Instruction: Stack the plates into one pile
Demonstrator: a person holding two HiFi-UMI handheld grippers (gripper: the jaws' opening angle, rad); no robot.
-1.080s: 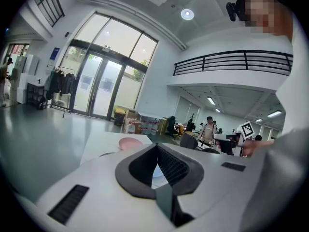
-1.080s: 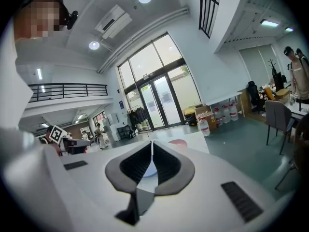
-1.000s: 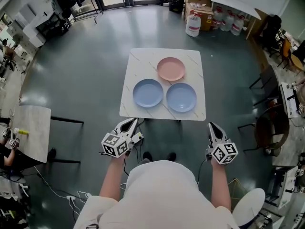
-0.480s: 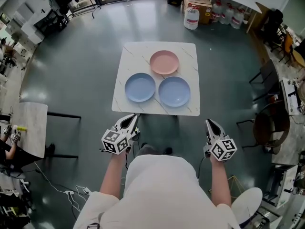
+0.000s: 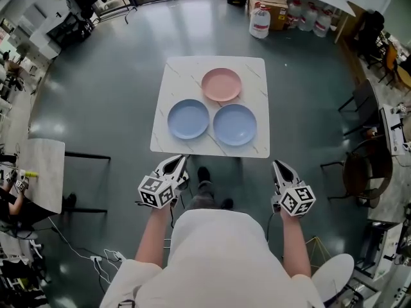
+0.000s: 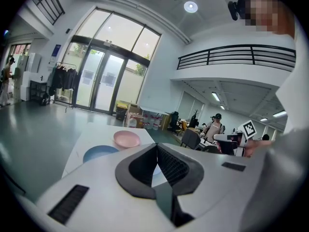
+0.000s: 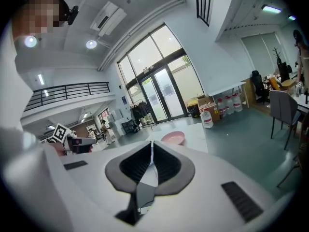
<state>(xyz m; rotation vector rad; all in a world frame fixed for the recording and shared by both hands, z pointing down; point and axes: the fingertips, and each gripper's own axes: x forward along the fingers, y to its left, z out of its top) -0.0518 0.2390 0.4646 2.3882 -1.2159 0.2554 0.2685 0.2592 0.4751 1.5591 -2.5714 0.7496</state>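
Three plates lie apart on a white marble table: a pink plate at the back, a blue plate front left and a second blue plate front right. My left gripper hangs shut and holding nothing, short of the table's near edge on the left. My right gripper is shut and holds nothing too, just off the table's front right corner. The left gripper view shows the pink plate and the left blue plate beyond the closed jaws. The right gripper view shows the pink plate.
A second marble table stands at the left with cables on the floor near it. Chairs and desks line the right side. Water jugs and boxes stand beyond the table.
The table and plates have shifted left and slightly up in the head view. Both grippers have come a little closer to the table's near edge, still shut.
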